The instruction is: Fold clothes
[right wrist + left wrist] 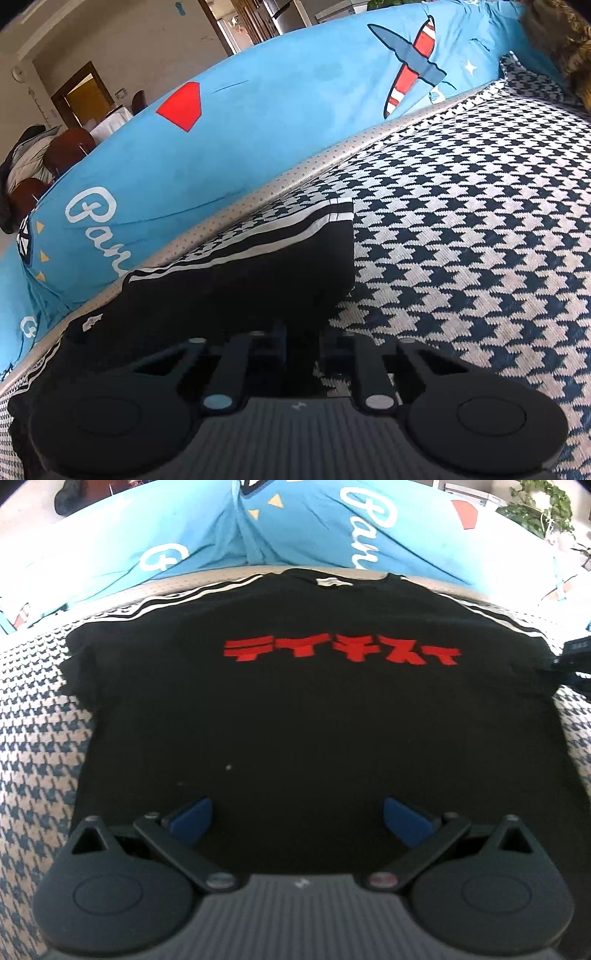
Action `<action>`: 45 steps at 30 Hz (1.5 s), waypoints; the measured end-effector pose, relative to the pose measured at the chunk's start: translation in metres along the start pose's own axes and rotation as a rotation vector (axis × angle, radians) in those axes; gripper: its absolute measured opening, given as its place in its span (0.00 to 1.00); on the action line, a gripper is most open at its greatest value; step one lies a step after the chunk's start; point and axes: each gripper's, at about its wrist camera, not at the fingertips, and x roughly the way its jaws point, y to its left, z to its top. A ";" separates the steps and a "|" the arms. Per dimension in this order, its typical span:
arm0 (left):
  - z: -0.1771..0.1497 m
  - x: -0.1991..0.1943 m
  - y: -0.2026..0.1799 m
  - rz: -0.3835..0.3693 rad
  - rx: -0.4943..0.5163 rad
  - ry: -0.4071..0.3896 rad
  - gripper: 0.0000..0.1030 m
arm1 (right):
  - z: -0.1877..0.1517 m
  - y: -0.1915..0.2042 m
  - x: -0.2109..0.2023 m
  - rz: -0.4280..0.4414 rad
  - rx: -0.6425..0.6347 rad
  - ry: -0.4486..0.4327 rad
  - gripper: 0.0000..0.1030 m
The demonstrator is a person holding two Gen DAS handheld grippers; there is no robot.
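A black T-shirt [314, 716] with red lettering [341, 653] and white-striped sleeves lay spread flat on a houndstooth-patterned surface [33, 746], its collar toward a blue printed cushion [155, 535]. The left gripper [297, 816] hovered over the hem with its blue fingers [192, 819] spread wide apart. The right gripper [303, 339] sat low at the shirt's sleeve edge, its fingers drawn close together, though whether they pinched fabric could not be told.

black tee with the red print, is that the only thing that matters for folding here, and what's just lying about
For the job:
black t-shirt
left gripper, open over its hem
right gripper, at the striped sleeve

Just lying about:
blue printed cushions
houndstooth cover
potted plant
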 end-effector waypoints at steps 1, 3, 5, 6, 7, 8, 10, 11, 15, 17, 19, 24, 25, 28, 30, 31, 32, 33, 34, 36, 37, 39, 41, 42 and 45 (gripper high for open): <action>0.001 0.000 0.001 -0.003 -0.006 0.000 1.00 | 0.000 0.001 0.000 0.003 -0.005 -0.004 0.13; 0.002 0.000 0.003 -0.008 -0.018 0.000 1.00 | 0.001 0.004 -0.002 0.010 -0.018 -0.015 0.12; 0.004 -0.001 0.006 -0.016 -0.038 0.000 1.00 | 0.002 0.008 -0.005 0.020 -0.037 -0.030 0.11; 0.005 -0.001 0.008 -0.019 -0.048 -0.001 1.00 | 0.002 0.011 -0.007 0.025 -0.048 -0.040 0.11; 0.007 -0.002 0.011 -0.017 -0.058 -0.004 1.00 | 0.003 0.014 -0.009 0.033 -0.060 -0.050 0.11; 0.008 -0.002 0.013 -0.015 -0.067 -0.006 1.00 | 0.003 0.017 -0.011 0.041 -0.072 -0.061 0.11; 0.012 -0.004 0.017 -0.012 -0.085 -0.015 1.00 | 0.003 0.026 -0.017 0.061 -0.119 -0.084 0.11; 0.014 -0.005 0.020 -0.010 -0.093 -0.021 1.00 | 0.002 0.032 -0.020 0.073 -0.149 -0.096 0.11; 0.021 -0.007 0.030 0.005 -0.132 -0.041 1.00 | -0.006 0.058 -0.030 0.130 -0.290 -0.131 0.10; 0.024 -0.009 0.036 0.009 -0.154 -0.048 1.00 | -0.016 0.072 -0.033 0.162 -0.379 -0.130 0.10; 0.026 -0.010 0.041 0.014 -0.174 -0.054 1.00 | -0.029 0.083 -0.032 0.191 -0.460 -0.105 0.10; 0.030 -0.012 0.050 0.024 -0.209 -0.067 1.00 | -0.059 0.110 -0.032 0.262 -0.662 -0.044 0.10; 0.031 -0.012 0.051 0.025 -0.216 -0.070 1.00 | -0.065 0.115 -0.032 0.277 -0.703 -0.031 0.10; 0.031 -0.013 0.054 0.025 -0.229 -0.076 1.00 | -0.084 0.131 -0.032 0.319 -0.824 0.007 0.12; 0.032 -0.014 0.055 0.025 -0.234 -0.079 1.00 | -0.096 0.142 -0.032 0.347 -0.904 0.033 0.21; 0.032 -0.014 0.055 0.026 -0.236 -0.080 1.00 | -0.102 0.147 -0.032 0.362 -0.945 0.046 0.24; 0.033 -0.014 0.056 0.026 -0.238 -0.081 1.00 | -0.101 0.147 -0.033 0.373 -0.937 0.053 0.27; 0.033 -0.014 0.056 0.026 -0.240 -0.083 1.00 | -0.099 0.146 -0.033 0.384 -0.917 0.058 0.28; 0.033 -0.014 0.056 0.025 -0.241 -0.084 1.00 | -0.095 0.145 -0.033 0.394 -0.896 0.064 0.29; 0.033 -0.015 0.057 0.024 -0.242 -0.085 1.00 | -0.088 0.142 -0.034 0.413 -0.856 0.076 0.33; 0.033 -0.015 0.057 0.024 -0.241 -0.084 1.00 | -0.086 0.140 -0.035 0.415 -0.849 0.082 0.33; 0.033 -0.015 0.057 0.024 -0.241 -0.084 1.00 | -0.082 0.137 -0.039 0.416 -0.844 0.092 0.35; 0.034 -0.016 0.057 0.020 -0.243 -0.086 1.00 | -0.077 0.133 -0.045 0.427 -0.828 0.097 0.38; 0.034 -0.016 0.057 0.019 -0.243 -0.087 1.00 | -0.074 0.129 -0.049 0.436 -0.808 0.093 0.39; 0.035 -0.017 0.055 0.017 -0.239 -0.094 1.00 | -0.061 0.115 -0.061 0.466 -0.740 0.079 0.40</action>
